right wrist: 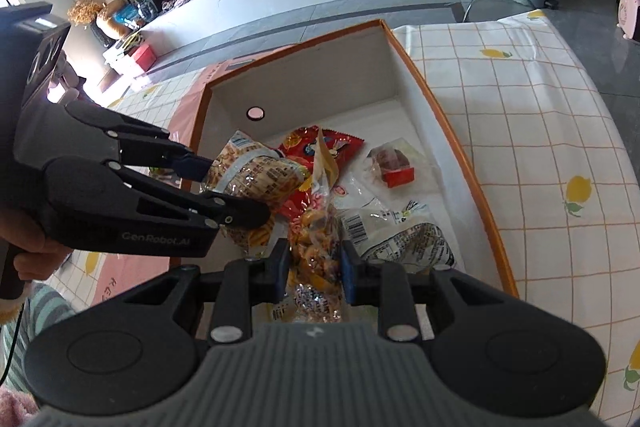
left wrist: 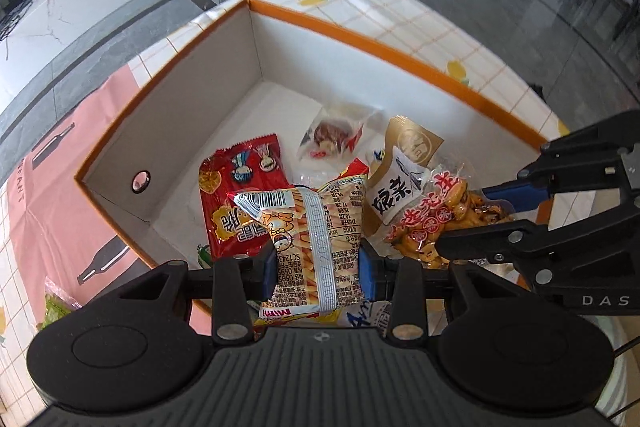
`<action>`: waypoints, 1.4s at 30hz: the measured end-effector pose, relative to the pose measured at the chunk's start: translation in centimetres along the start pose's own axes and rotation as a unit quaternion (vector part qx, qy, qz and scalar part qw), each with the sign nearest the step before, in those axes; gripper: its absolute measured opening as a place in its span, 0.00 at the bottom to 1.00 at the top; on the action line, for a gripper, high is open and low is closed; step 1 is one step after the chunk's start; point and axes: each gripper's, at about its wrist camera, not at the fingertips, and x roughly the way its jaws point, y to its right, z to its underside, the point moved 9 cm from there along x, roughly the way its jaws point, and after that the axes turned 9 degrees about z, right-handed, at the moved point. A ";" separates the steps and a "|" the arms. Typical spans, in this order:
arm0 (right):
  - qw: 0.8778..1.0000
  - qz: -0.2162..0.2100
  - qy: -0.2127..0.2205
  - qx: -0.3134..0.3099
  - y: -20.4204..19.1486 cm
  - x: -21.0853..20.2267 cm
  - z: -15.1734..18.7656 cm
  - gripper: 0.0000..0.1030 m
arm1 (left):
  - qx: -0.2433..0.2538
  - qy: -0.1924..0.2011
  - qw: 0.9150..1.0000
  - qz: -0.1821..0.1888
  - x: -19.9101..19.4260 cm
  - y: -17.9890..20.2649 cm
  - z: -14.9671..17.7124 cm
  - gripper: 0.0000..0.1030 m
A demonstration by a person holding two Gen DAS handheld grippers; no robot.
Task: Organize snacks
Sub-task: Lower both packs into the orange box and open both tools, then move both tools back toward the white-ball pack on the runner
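The box (left wrist: pixel 192 99), white inside with an orange rim, sits open on a desk (right wrist: pixel 520 131) covered by a checked cloth with lemon prints. Both tongs hang over its near end, each clamped on a snack.

The left tongs (left wrist: pixel 318 273) grip a stick-snack bag (left wrist: pixel 316 227) by its sides, pads pressed into the pack so it bulges above them. Just beyond that bag and to its left lies a red packet (left wrist: pixel 236 195) on the box floor. Further ahead, near the middle of the floor, is a small clear pouch (left wrist: pixel 336 139) with something brown and red inside.

The right tongs (right wrist: pixel 314 269) are narrow, pinching a clear bag of peanuts (right wrist: pixel 312 227). In the left view this bag sits to the right of the stick-snack bag, with a gold-and-white packet (left wrist: pixel 400 179) between them. To the right of the right tongs lies a white packet (right wrist: pixel 400 231) with a barcode, against the box's right wall.
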 end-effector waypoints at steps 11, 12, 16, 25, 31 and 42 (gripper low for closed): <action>0.997 -0.003 -0.063 -0.049 -0.2 3.4 1.2 0.22 | 0.053 -0.073 0.996 -0.012 3.2 0.1 0.5 0.42; 0.996 -0.002 -0.068 -0.051 -0.1 3.7 1.2 0.22 | 0.056 -0.078 0.995 -0.014 3.4 0.0 0.6 0.42; 0.995 -0.005 -0.089 -0.049 0.2 4.6 1.3 0.22 | 0.059 -0.092 0.994 -0.016 4.4 -0.2 0.6 0.43; 0.993 0.000 -0.105 -0.050 0.1 5.2 1.1 0.24 | 0.059 -0.095 0.993 -0.022 4.9 -0.6 0.9 0.59; 0.994 0.014 -0.093 -0.054 -0.1 3.9 0.7 0.28 | 0.055 -0.075 0.996 -0.018 3.5 -0.7 0.9 0.69; 0.994 0.060 -0.072 -0.062 -1.2 1.2 -0.4 0.38 | 0.036 -0.014 0.999 -0.013 -1.8 -0.1 1.3 0.69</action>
